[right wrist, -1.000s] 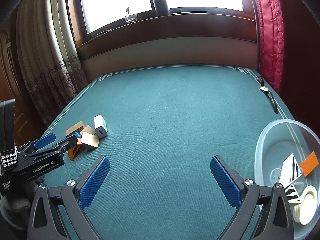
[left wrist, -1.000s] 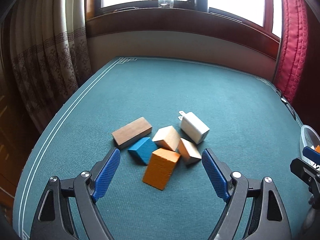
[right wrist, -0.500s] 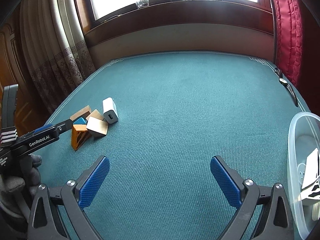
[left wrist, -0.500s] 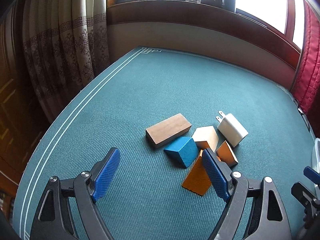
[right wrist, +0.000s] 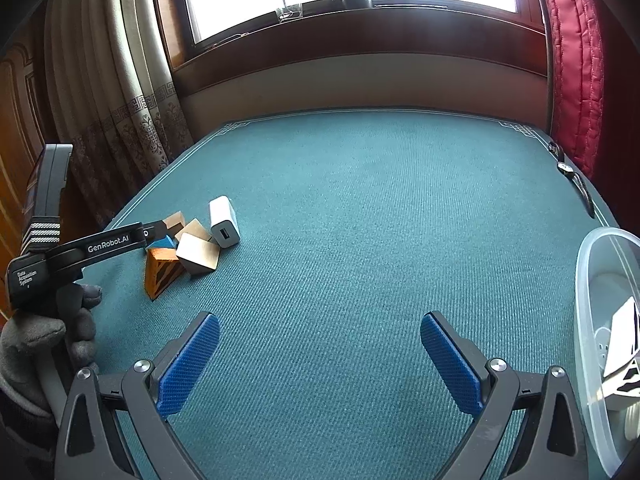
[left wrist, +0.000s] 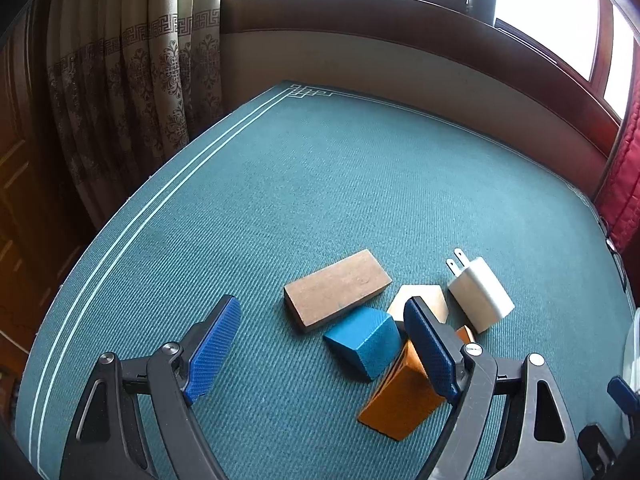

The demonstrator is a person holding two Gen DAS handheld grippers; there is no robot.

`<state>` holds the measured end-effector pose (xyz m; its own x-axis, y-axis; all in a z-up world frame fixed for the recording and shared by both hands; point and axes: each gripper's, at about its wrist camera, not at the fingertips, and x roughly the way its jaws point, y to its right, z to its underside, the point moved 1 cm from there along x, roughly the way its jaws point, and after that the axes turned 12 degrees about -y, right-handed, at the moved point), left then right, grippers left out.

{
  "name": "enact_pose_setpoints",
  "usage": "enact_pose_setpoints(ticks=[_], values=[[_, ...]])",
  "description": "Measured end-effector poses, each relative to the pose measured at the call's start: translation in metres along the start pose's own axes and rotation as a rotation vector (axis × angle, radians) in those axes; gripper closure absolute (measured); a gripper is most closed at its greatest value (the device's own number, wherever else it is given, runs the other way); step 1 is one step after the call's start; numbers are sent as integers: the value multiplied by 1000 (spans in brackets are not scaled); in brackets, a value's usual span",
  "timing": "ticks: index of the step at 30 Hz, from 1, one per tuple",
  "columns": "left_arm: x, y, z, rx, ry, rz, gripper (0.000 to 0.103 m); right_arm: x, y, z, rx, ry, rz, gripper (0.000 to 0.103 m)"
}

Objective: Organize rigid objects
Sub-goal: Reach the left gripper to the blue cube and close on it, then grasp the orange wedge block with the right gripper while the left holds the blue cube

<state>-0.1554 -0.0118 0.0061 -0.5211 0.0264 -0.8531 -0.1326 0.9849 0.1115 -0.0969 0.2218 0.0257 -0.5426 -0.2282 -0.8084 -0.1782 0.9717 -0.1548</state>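
Looking along my left gripper (left wrist: 320,344), I saw its blue pads spread wide with nothing between them, hovering low over a teal felt table (left wrist: 360,184) edged with pale double lines and a key-pattern corner. Just ahead lay a tight cluster of pieces: a long brown block (left wrist: 336,286) flat at the far left of the group, a blue block (left wrist: 366,340) touching its near side, a pale wooden block (left wrist: 420,300) behind my right pad, an orange block (left wrist: 400,396) tilted nearest to me and partly under that pad, and a white charger (left wrist: 480,296) at the far right, prongs pointing away.

My right gripper (right wrist: 320,360) also stood wide and held nothing, above bare felt. A clear plastic bowl (right wrist: 588,320) sat at the right edge, with a few pieces inside that I could not make out well. A wristwatch (right wrist: 568,170) lay at the far right rim. Patterned beige curtains (right wrist: 120,100) hung at the left, a red curtain (right wrist: 576,60) at the right, and a bright window over a dark wooden sill (right wrist: 360,28) closed the far wall. A grey glove (right wrist: 52,332) gripped the left handle.
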Motion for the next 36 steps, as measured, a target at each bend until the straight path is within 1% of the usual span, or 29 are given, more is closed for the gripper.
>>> enact_pose_setpoints(ticks=[2,4,6,9,18,20,24,26,28,29,31,32,33,36], values=[[4,-1,-2,-10,-15,13,18,1,1,1,3,0,1,1],[8,-2,0,-8,-25,-5,18,2,2,1,5,1,4,1],[8,-4,2,-14,-25,5,18,2,2,2,7,4,8,1],[4,-9,5,-16,-29,-11,18,2,1,3,3,9,11,1],[-9,-32,30,-25,-34,-12,18,-1,-1,4,-6,18,10,1],[-10,-38,31,-28,-33,-8,18,0,-2,4,-9,18,9,1],[-10,-34,32,-13,-36,5,20,0,-5,6,-21,15,12,1],[-10,-28,32,22,-35,16,28,0,-6,7,-27,17,13,1],[-9,-22,30,51,-29,21,42,0,-6,7,-31,17,11,1],[-8,-20,29,60,-34,29,48,1,-7,7,-31,16,11,1],[-7,-16,28,77,-30,15,61,1,-7,8,-33,16,10,1],[-6,-15,29,83,-27,7,64,1,-7,8,-34,18,10,1],[-7,-15,29,87,-26,3,71,1,-7,8,-36,19,9,1],[-10,-16,33,85,-19,25,72,2,-9,8,-48,19,7,1]])
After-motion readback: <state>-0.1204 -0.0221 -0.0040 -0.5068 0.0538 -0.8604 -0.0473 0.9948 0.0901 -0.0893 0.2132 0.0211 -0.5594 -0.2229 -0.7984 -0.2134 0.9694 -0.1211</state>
